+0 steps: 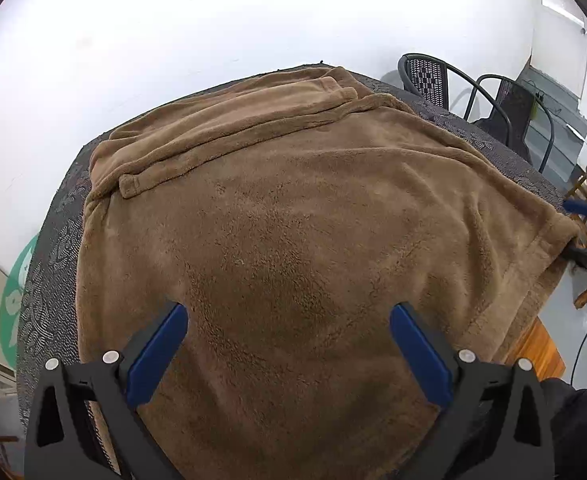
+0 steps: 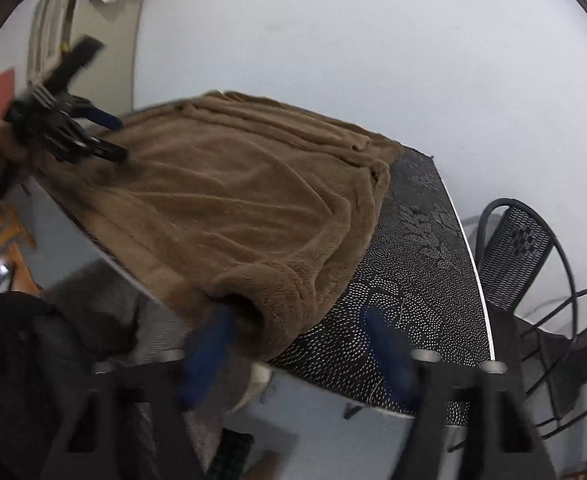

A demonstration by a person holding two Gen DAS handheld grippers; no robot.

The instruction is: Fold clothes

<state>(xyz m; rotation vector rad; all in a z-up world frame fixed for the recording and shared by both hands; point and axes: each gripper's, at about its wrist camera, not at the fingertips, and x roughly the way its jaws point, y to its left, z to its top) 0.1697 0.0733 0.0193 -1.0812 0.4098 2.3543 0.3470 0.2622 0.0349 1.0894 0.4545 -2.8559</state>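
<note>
A brown fleece garment (image 1: 293, 208) lies spread flat over a table with a dark patterned cloth (image 1: 53, 248); its folded sleeves and collar bunch at the far edge. My left gripper (image 1: 289, 320) hovers open just above the near part of the fleece, with nothing between its blue pads. In the right wrist view, which is blurred, my right gripper (image 2: 297, 332) is open at the table's edge. Its left finger (image 2: 209, 344) sits against the garment's hanging corner (image 2: 269, 304). The left gripper (image 2: 113, 136) shows at the far side of the garment (image 2: 233, 200), held by a hand.
Two black mesh metal chairs (image 2: 525, 248) stand beyond the table's far right corner. A wooden stool (image 1: 537, 352) and a cable lie on the grey floor at the right. A white wall backs the table. A dark sleeve (image 2: 21, 340) is at the lower left.
</note>
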